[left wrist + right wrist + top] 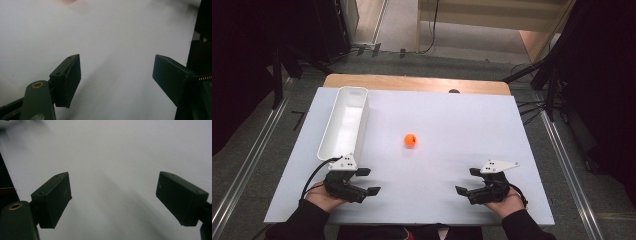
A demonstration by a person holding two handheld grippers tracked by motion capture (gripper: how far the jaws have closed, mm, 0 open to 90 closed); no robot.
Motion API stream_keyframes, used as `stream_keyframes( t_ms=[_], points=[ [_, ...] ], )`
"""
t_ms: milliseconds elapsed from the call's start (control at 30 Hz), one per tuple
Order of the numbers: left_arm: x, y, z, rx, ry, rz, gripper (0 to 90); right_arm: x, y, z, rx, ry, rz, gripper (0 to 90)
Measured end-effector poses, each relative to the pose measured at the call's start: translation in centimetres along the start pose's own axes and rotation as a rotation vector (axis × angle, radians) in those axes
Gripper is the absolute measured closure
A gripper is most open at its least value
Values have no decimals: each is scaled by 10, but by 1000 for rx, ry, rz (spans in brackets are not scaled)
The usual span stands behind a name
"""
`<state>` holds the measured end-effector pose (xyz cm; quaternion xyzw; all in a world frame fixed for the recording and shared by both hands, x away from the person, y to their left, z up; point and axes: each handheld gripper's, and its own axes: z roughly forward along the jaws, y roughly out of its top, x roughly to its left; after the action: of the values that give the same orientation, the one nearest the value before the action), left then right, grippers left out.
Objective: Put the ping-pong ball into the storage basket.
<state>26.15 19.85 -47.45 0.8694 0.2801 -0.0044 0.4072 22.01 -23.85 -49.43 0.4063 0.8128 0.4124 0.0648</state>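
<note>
A small orange ball [410, 140] lies on the white table sheet [452, 120], near its middle. A long white tray [345, 121] stands at the left, running away from me. My left gripper [368, 181] rests near the front edge just below the tray's near end, jaws open and pointing right, with nothing between them. My right gripper [468, 180] rests near the front right, jaws open and pointing left, also bare. In the left gripper view its gripper [117, 75] stands open over plain white sheet. The right gripper [113, 198] in its own view is open too.
A strip of wooden tabletop [412, 82] shows behind the white sheet. Dark stands and cables [542, 75] surround the table on grey floor. The person's hands and dark sleeves [307, 215] come in at the bottom edge.
</note>
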Motion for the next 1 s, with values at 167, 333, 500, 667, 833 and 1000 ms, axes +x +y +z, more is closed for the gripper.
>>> stream_keyframes(
  t_ms=[167,333,500,667,833,1000],
  points=[
    [-3,3,-1,1,-5,13,233,-1,0,1,0,19,19,113],
    [-4,5,0,13,-3,12,233,-1,1,0,-6,9,16,114],
    [-3,9,-2,-4,-52,-20,234,-1,1,0,-7,13,22,113],
    [-4,13,0,-9,-51,-53,234,-1,1,1,-4,6,12,114],
    [-8,18,3,-22,-53,-50,284,-2,0,0,-4,6,4,114],
    [-14,24,7,-8,-26,-40,248,-1,0,0,9,0,-1,114]
  ],
)
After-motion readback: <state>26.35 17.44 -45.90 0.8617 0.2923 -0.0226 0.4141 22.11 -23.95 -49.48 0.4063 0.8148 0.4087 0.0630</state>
